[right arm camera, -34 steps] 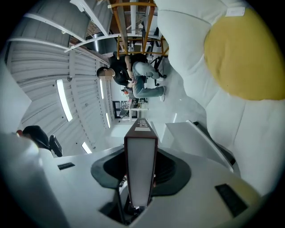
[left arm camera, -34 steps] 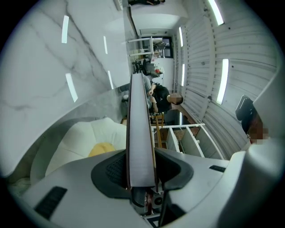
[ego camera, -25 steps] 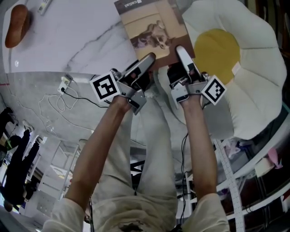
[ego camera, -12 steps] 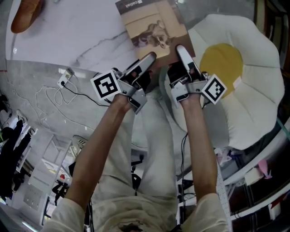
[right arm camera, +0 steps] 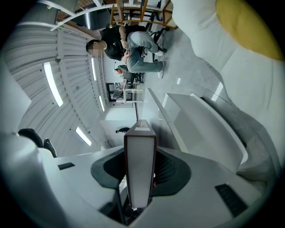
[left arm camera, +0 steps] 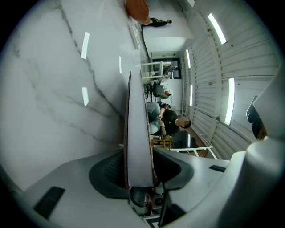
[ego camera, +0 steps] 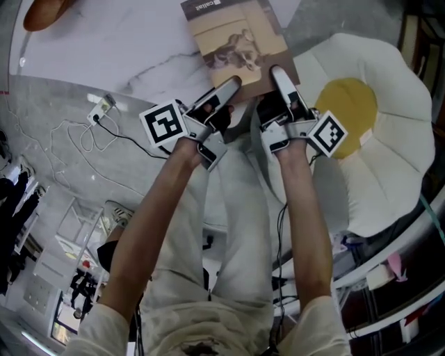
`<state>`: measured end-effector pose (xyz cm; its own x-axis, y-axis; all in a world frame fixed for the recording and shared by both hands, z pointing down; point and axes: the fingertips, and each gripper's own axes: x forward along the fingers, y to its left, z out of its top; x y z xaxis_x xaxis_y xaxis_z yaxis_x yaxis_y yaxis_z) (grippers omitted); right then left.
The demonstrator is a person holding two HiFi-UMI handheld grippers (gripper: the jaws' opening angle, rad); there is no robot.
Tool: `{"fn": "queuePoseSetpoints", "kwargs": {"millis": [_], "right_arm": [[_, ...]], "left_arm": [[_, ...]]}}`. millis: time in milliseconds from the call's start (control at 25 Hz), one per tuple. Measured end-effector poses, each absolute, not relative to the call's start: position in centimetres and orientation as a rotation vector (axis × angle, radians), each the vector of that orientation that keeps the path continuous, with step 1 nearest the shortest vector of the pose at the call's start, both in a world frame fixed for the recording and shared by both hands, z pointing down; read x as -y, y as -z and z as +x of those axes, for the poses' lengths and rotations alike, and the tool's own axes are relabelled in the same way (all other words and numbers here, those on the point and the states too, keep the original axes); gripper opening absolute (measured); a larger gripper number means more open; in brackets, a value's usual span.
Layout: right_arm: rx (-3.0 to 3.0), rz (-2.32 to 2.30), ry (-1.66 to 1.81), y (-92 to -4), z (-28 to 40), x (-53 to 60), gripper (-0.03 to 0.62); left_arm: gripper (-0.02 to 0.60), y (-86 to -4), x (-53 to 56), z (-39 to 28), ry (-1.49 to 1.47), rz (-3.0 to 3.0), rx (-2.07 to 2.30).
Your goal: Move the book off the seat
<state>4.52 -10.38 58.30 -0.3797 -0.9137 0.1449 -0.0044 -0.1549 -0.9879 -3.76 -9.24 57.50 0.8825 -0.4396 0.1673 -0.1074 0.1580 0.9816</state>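
Note:
A tan-covered book [ego camera: 236,42] with a dark picture on its front hangs over the edge of the white marble table [ego camera: 104,49], level with both grippers. My left gripper [ego camera: 226,94] is shut on the book's near edge at the left, and my right gripper [ego camera: 279,80] is shut on it at the right. In the left gripper view the book's page edge [left arm camera: 138,133] stands pinched between the pads of the left gripper [left arm camera: 140,176]. The right gripper view shows the page block [right arm camera: 140,164] clamped likewise by the right gripper [right arm camera: 140,180]. The seat's white cushion [ego camera: 396,153] with a yellow centre [ego camera: 351,115] lies to the right.
An orange-brown object [ego camera: 45,10] lies on the table's far left. A power strip with white cable [ego camera: 101,111] sits on the floor below the table edge. A seated person [right arm camera: 129,44] and a wooden chair [right arm camera: 138,11] are far behind. Metal chair tubing [ego camera: 389,278] runs under the cushion.
Book and both grippers keep their hold and nearly the same place. The head view has shifted: the cushion now sits further right and lower, and the orange-brown object has slid to the top edge.

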Motion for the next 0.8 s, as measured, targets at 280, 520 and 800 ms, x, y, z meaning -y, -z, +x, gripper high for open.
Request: {"fn": "queuePoseSetpoints", "kwargs": {"millis": [280,520,800], "right_arm": [[-1.409,-1.124,1.649,-57.9,4.7,10.3,0.144],[-1.487,-1.136,1.654,-58.2,4.8,10.5,0.144],[-1.495,-1.126,1.650,-58.9,4.9,10.6,0.144]], "left_arm": [[0.176,-57.5,9.2,-3.8,0.178,1.416,0.540],[0.236,-59.0,9.0,-5.0,-0.099,1.573,0.701],[0.239,-59.3,9.1,-7.0,-0.070,1.532,0.839]]}}
